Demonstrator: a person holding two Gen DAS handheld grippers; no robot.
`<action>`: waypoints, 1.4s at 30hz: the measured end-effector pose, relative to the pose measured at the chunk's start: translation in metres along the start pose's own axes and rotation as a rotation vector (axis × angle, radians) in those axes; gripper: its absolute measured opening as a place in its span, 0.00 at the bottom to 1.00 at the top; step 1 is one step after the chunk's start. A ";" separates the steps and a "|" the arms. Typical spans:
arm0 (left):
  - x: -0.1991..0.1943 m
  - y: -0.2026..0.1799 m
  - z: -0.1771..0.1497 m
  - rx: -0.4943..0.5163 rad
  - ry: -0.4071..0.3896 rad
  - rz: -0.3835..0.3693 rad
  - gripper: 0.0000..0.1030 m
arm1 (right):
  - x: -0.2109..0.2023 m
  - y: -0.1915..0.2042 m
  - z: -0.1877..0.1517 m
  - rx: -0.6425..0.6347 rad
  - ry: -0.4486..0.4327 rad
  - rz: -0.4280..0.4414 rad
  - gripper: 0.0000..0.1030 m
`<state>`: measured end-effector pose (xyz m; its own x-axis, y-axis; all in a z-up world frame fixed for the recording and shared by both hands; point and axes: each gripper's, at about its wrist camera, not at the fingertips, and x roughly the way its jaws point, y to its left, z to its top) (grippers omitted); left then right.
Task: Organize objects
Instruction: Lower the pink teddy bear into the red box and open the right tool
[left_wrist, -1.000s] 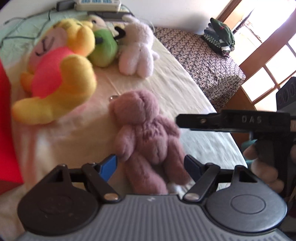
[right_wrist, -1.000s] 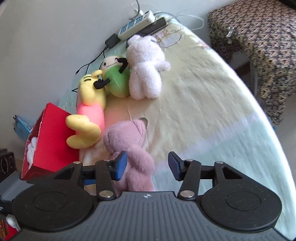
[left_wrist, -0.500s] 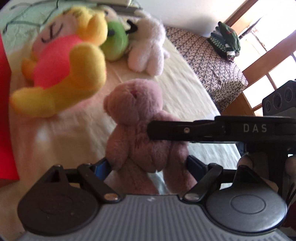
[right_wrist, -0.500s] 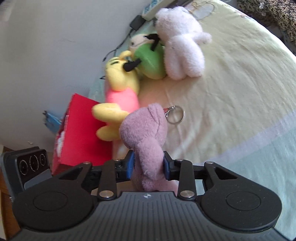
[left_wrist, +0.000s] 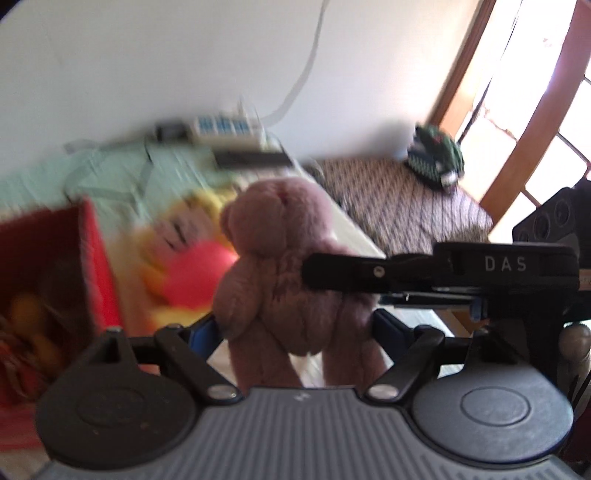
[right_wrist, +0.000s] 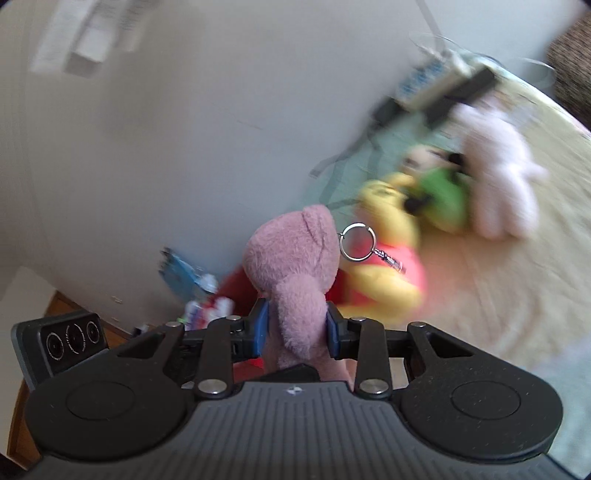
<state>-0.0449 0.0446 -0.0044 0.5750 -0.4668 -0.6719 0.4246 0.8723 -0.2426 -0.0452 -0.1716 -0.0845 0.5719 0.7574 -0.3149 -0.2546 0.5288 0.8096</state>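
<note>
Your left gripper (left_wrist: 295, 328) stood wide open, blue pads flanking pink teddy bear (left_wrist: 284, 258) at leg level; whether they touched it, unclear. Your right gripper (left_wrist: 332, 275) reached in from right, finger marked DAS laid across bear's torso, bear upright. Behind bear: yellow plush in red shirt (left_wrist: 184, 266), blurred, lying on pale bedsheet (left_wrist: 354, 232). Red box (left_wrist: 99, 266) at left, open, blurred contents inside. Power strip (left_wrist: 225, 127) by wall. Patterned stool (left_wrist: 402, 206) at right carried green item (left_wrist: 436, 157).
</note>
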 end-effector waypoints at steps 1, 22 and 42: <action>-0.010 0.007 0.003 0.003 -0.024 0.009 0.82 | 0.004 0.010 0.000 -0.005 -0.007 0.017 0.33; -0.087 0.242 -0.035 -0.243 -0.035 0.205 0.83 | 0.237 0.127 -0.040 -0.102 0.192 -0.021 0.33; -0.072 0.256 -0.057 -0.158 0.050 0.325 0.81 | 0.263 0.130 -0.050 -0.146 0.269 -0.250 0.40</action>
<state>-0.0174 0.3093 -0.0583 0.6259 -0.1571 -0.7639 0.1096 0.9875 -0.1134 0.0327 0.1156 -0.0865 0.4108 0.6617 -0.6273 -0.2528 0.7437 0.6189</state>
